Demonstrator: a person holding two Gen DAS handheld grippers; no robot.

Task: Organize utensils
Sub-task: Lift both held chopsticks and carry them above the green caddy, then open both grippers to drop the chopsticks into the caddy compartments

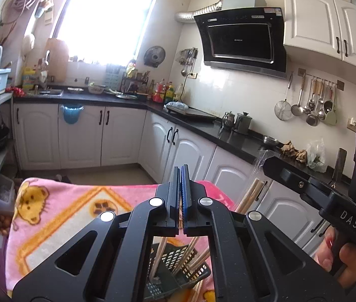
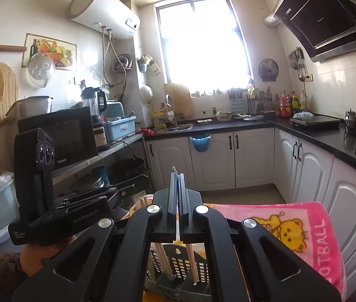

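Nearest in both wrist views: a dark slotted utensil basket point(image 2: 178, 266) is sitting on the pink cartoon-bear blanket point(image 1: 59, 216), w/ several wooden chopsticks point(image 1: 190, 254) standing tilted in it, seen through the gaps in the gripper frames.

Right gripper point(image 2: 177, 176): fingers are pressing tight together, clamping a thin white stick-like item point(image 2: 177, 226) that is running along the seam btwn them, its tip poking out past the fingertips. Can't tell what the item is, or whether its lower end is joining the chopstick below.

Left gripper point(image 1: 181, 170): fingers are clenched too, blue pad showing on the right one, nothing visible btwn them. In the right wrist view it is sitting to the left, held by a hand point(image 2: 44, 254), w/ more chopsticks point(image 2: 142, 202) just beyond it. In the left wrist view the right gripper is coming in from the right, a hand point(image 1: 346, 256) gripping its handle, and clear plastic wrap point(image 1: 262, 159) is showing at its fingertips.

Beyond the blanket: white cabinets point(image 1: 80, 136) are running under a black surface point(image 1: 228, 133) that is carrying two metal pots point(image 1: 237, 122), a small steel bowl point(image 1: 270, 141) and bottles point(image 1: 163, 91).

Farther back: ladles and strainers point(image 1: 308, 105) are hanging on a wall rail, a black range hood point(image 1: 240, 40) is mounted above, a bright window point(image 2: 200, 42) is glaring, and a white water heater point(image 2: 102, 12) is hanging high on the wall.
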